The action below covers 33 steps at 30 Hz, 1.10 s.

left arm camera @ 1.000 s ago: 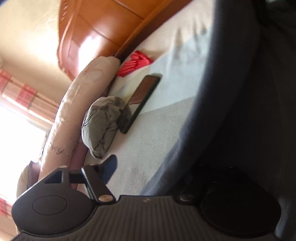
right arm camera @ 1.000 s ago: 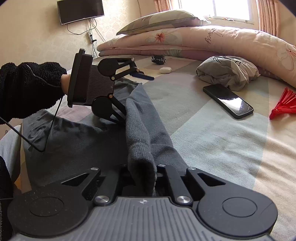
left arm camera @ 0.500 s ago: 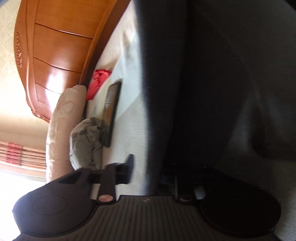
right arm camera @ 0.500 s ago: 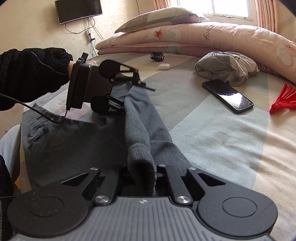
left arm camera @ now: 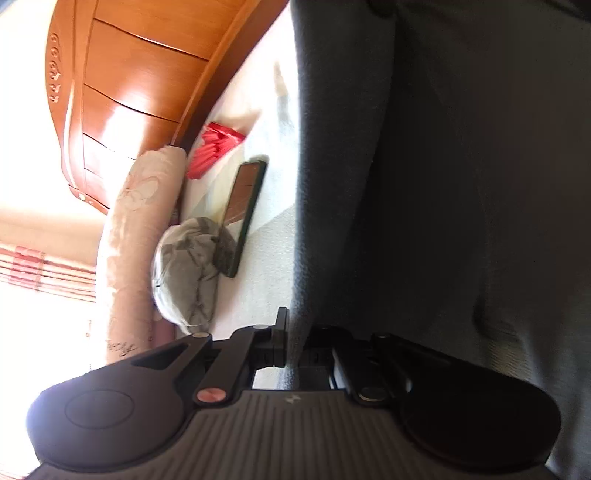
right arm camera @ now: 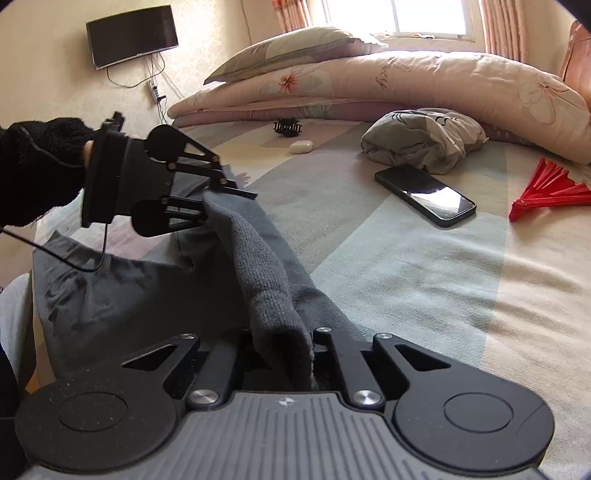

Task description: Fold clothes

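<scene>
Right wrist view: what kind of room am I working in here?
Most likely a home bedroom. The grey garment lies on a bed, a rolled floral quilt and pillow sit under the window, and a TV hangs on the wall.

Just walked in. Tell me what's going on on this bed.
A person is folding a dark grey garment on the bed with a gripper in each hand. The right gripper is shut on one raised fold, and the left gripper pinches the same edge further along. The rest of the garment lies on the bed. A phone, a red fan and a crumpled grey cloth lie off to the side.
</scene>
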Available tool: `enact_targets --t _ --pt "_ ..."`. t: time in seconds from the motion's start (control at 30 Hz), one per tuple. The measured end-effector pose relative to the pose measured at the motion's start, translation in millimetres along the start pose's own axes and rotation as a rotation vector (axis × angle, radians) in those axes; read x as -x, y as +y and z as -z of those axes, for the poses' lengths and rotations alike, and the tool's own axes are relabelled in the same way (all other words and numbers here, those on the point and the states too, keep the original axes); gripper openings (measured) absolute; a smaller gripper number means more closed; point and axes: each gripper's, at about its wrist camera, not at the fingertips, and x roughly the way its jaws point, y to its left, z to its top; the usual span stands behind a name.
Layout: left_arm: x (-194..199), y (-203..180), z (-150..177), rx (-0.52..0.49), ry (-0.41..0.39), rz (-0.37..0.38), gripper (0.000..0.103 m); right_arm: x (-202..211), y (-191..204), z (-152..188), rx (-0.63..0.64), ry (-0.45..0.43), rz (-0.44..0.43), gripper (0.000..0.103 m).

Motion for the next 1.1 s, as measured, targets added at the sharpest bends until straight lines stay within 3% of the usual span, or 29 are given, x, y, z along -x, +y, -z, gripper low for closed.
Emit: enact_targets --t 0.17,0.33,0.5,0.8,1.1 --pt "27 5 -8 0.02 0.009 0.01 0.0 10 1 3 -0.023 -0.028 -0.008 0.011" --pt "59 -1 -15 0.032 -0.023 0.067 0.0 20 0 7 -0.037 -0.046 -0.029 0.012" --pt "82 -11 -24 0.039 -0.044 0.19 0.0 24 -1 14 -0.045 -0.049 -0.052 0.012" --pt "94 -22 -44 0.014 -0.065 0.359 0.0 23 0 23 -0.002 0.006 -0.066 0.012" --pt "83 -33 -59 0.038 -0.065 0.435 0.0 18 5 32 0.039 0.064 -0.046 0.014"
